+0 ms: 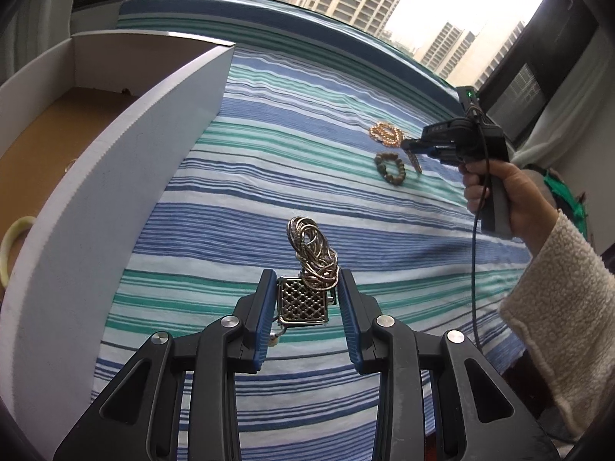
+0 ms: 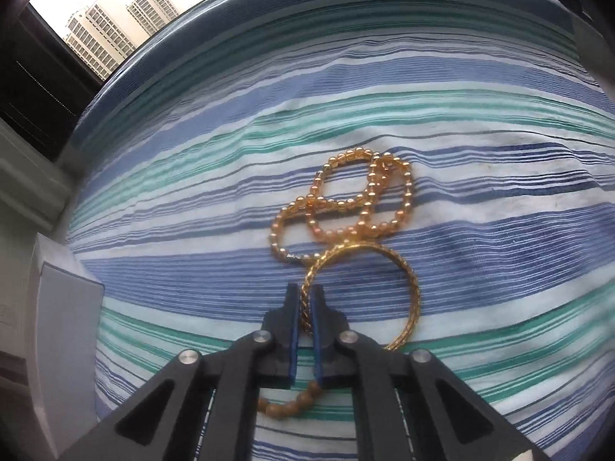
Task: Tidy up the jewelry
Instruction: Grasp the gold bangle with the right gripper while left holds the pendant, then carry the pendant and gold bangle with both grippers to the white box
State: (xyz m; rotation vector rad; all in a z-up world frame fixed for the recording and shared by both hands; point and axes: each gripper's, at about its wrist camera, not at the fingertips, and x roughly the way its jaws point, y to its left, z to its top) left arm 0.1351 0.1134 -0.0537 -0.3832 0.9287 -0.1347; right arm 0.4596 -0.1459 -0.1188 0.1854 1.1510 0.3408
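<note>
Pinching a gold bangle (image 2: 399, 288), the right hand-held gripper (image 2: 305, 299) sits beside amber beads (image 2: 346, 199) — left hand-held gripper (image 1: 307, 292) clamps a filigree pendant (image 1: 303, 303) near the white box (image 1: 115, 176).

The left gripper (image 1: 307, 288) fills the bottom centre of the left wrist view, its black linkages spreading toward the lower corners. Its jaws stand partly apart, angled downward, the blue pads (image 1: 265, 319) pressing the sides of a latticed silver pendant (image 1: 303, 303).

At the right edge of the same view, the person's right hand (image 1: 503, 192) wraps the pistol grip of the right gripper (image 1: 409, 146), which points toward the left of the frame. A fleecy cream sleeve (image 1: 565, 315) covers the forearm down to the lower right.

In the right wrist view, the right gripper's jaws sit low in the centre, nearly together, pinching a twisted gold bangle (image 2: 413, 288).
</note>
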